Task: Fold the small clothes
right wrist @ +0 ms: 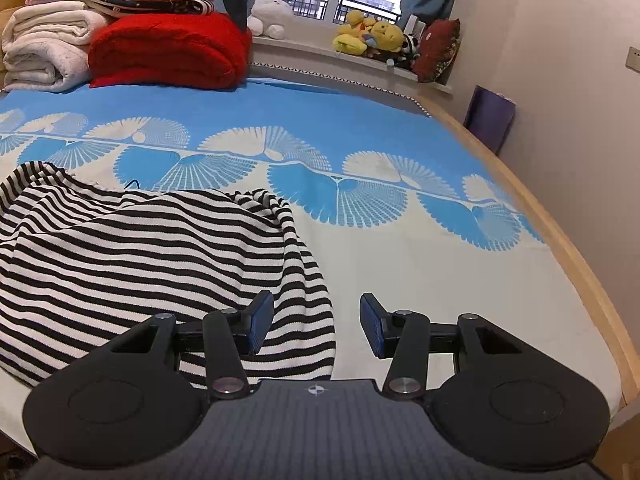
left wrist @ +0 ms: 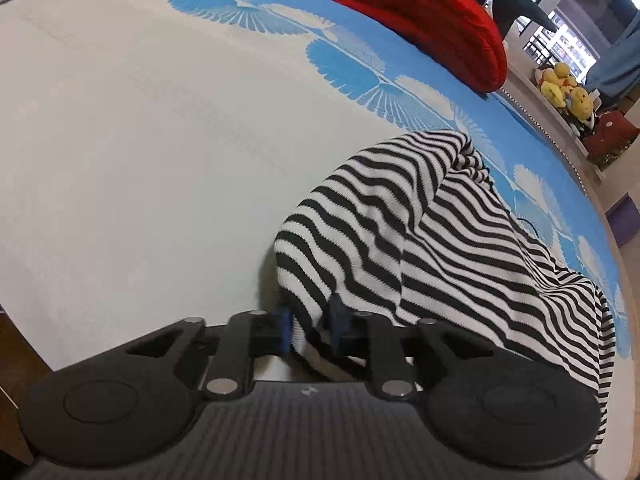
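A black-and-white striped knit garment lies bunched on the bed sheet. In the left wrist view, my left gripper is shut on the garment's near left edge, and a fold of striped fabric fills the narrow gap between the blue pads. In the right wrist view the same garment spreads across the left half. My right gripper hovers open over its right hem with nothing held. Its left fingertip is above the stripes, and the other is above bare sheet.
The sheet is cream with a blue fan-patterned band. A folded red blanket and white folded bedding sit at the far end. Plush toys line the windowsill. The wooden bed edge curves along the right.
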Demonstrator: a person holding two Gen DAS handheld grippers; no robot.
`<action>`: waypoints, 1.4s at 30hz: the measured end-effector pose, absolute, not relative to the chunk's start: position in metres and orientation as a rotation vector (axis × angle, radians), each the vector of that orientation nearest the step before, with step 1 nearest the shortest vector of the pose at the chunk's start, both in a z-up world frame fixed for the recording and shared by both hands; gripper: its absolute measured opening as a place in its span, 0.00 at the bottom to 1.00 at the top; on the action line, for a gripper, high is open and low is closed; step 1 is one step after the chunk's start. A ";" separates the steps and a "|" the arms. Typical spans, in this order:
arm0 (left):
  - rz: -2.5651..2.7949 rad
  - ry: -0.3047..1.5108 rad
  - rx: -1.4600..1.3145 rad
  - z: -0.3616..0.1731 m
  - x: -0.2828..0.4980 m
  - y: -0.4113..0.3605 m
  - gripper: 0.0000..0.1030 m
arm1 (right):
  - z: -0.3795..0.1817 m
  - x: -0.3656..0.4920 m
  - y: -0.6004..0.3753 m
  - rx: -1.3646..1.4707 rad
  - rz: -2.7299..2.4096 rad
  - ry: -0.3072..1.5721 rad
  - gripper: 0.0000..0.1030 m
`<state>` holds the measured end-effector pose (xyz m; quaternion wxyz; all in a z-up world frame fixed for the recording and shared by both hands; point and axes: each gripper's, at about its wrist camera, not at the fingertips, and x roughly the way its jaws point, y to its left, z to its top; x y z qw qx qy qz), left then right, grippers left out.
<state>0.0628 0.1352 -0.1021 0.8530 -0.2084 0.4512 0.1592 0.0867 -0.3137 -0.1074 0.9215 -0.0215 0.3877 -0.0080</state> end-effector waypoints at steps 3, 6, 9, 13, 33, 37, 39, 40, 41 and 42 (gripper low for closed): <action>0.340 0.954 -0.359 -0.092 0.068 0.122 0.12 | -0.108 0.085 -0.312 -0.056 -0.012 0.794 0.48; 0.314 0.931 -0.280 -0.078 0.073 0.104 0.11 | -0.109 0.085 -0.312 -0.065 -0.018 0.805 0.48; 0.272 0.906 -0.204 -0.064 0.083 0.086 0.10 | -0.115 0.089 -0.316 -0.069 -0.046 0.845 0.48; 0.241 0.911 -0.134 -0.049 0.096 0.064 0.10 | -0.123 0.094 -0.327 -0.042 -0.087 0.902 0.48; -0.482 0.756 0.304 -0.024 0.113 -0.319 0.10 | -0.127 0.075 -0.435 0.256 -0.448 0.873 0.47; -0.612 0.954 0.305 -0.068 0.120 -0.342 0.23 | -0.119 0.062 -0.463 0.383 -0.539 0.829 0.47; -0.601 0.951 0.236 -0.062 0.126 -0.322 0.43 | -0.119 0.057 -0.470 0.443 -0.510 0.821 0.47; -0.592 0.938 0.202 -0.056 0.129 -0.309 0.46 | -0.119 0.055 -0.471 0.466 -0.487 0.821 0.48; -0.577 0.933 0.187 -0.051 0.133 -0.294 0.47 | -0.120 0.053 -0.472 0.483 -0.461 0.823 0.48; -0.559 0.932 0.195 -0.046 0.136 -0.283 0.47 | -0.121 0.054 -0.472 0.506 -0.425 0.833 0.48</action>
